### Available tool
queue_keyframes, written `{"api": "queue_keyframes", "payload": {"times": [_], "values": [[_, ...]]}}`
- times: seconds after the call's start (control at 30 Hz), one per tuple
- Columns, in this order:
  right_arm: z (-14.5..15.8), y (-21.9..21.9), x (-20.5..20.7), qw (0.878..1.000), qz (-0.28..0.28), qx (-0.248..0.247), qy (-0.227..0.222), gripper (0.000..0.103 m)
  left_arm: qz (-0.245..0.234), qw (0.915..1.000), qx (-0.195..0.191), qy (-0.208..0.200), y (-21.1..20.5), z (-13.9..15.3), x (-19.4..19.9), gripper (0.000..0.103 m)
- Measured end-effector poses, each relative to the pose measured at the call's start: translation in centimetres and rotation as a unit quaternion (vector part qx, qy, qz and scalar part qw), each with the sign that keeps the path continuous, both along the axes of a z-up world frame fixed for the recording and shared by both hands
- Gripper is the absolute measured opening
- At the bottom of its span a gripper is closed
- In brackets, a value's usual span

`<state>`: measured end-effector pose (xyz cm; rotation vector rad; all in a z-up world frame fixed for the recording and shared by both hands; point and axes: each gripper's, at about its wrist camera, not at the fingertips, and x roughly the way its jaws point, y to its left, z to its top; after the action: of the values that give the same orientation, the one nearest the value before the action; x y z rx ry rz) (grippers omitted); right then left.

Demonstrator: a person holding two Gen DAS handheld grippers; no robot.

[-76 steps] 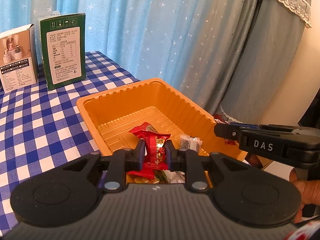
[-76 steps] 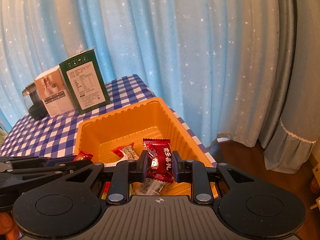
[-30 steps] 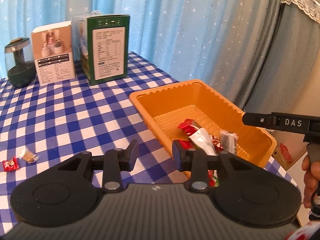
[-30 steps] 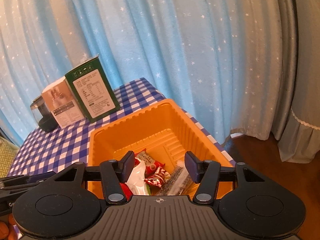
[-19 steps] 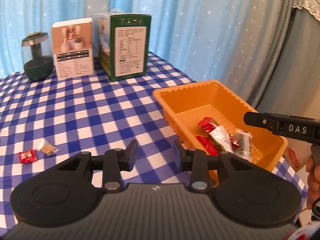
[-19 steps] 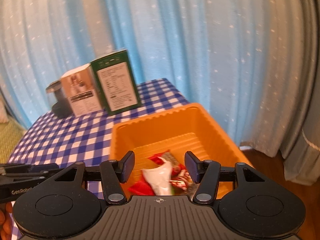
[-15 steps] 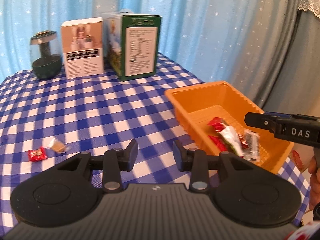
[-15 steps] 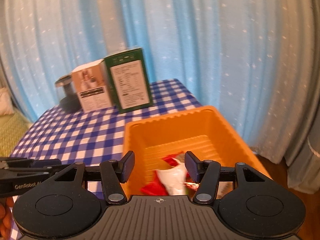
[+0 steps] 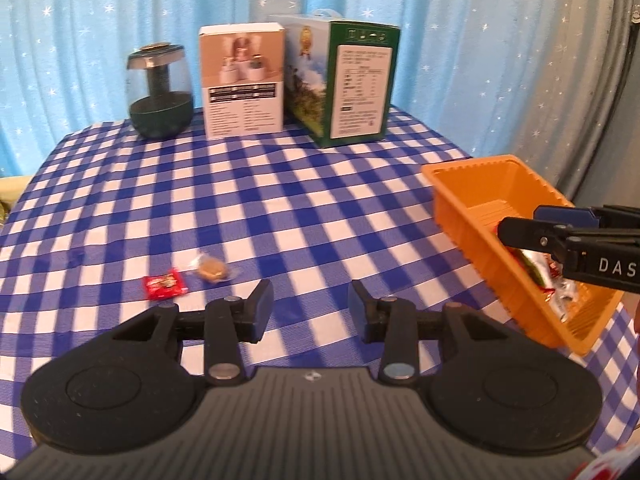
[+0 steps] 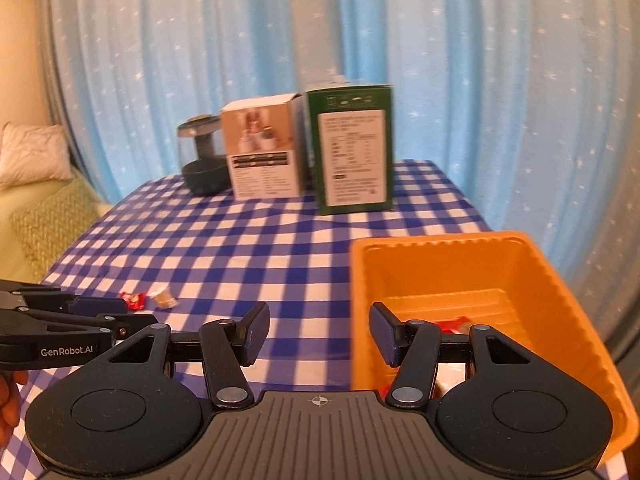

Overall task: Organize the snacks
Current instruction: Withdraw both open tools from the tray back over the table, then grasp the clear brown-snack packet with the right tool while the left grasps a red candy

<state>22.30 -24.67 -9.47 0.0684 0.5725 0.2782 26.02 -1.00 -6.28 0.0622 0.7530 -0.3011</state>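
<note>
Two loose snacks lie on the blue-checked cloth: a small red packet (image 9: 165, 284) and a clear-wrapped tan biscuit (image 9: 212, 269); both show in the right wrist view too, the red packet (image 10: 134, 300) beside the biscuit (image 10: 164, 299). My left gripper (image 9: 311, 300) hangs just right of them, its jaws opening with nothing between them. The orange tray (image 9: 472, 204) at the right holds several wrapped snacks (image 9: 554, 284). My right gripper (image 10: 319, 332) is open and empty over the tray's left rim (image 10: 360, 304).
At the back of the table stand a dark glass jar (image 9: 160, 92), a white box (image 9: 243, 84) and a green box (image 9: 352, 84). Blue starred curtains hang behind. A sofa with a cushion (image 10: 32, 160) lies left of the table.
Both grippers have swung left, away from the tray and toward the middle of the cloth. The two loose snacks now lie closer to the left gripper. Both stay empty.
</note>
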Motion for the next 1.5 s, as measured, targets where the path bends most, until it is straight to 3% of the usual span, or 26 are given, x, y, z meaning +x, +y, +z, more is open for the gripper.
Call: {"api": "queue_keyframes", "payload": {"times": [0.57,1.27,1.37,1.5], "values": [[-3.0,7.3,5.2,0.993,0.103,0.023,0.046,0.056,0.087,0.9956,0.035,0.006,10.5,-0.9,1.7,0.037],[-8.6,17.4,11.3,0.974,0.221,-0.016,0.050,0.055,0.108,0.9927,0.048,0.027,12.8,-3.6,5.2,0.037],[-9.3,18.0,12.0,0.973,0.223,-0.023,0.051,0.046,0.109,0.9926,0.045,0.029,12.9,-3.8,5.5,0.037],[-9.7,18.6,12.2,0.972,0.231,-0.031,0.034,0.044,0.103,0.9932,0.046,0.029,12.6,-4.0,5.9,0.037]]}}
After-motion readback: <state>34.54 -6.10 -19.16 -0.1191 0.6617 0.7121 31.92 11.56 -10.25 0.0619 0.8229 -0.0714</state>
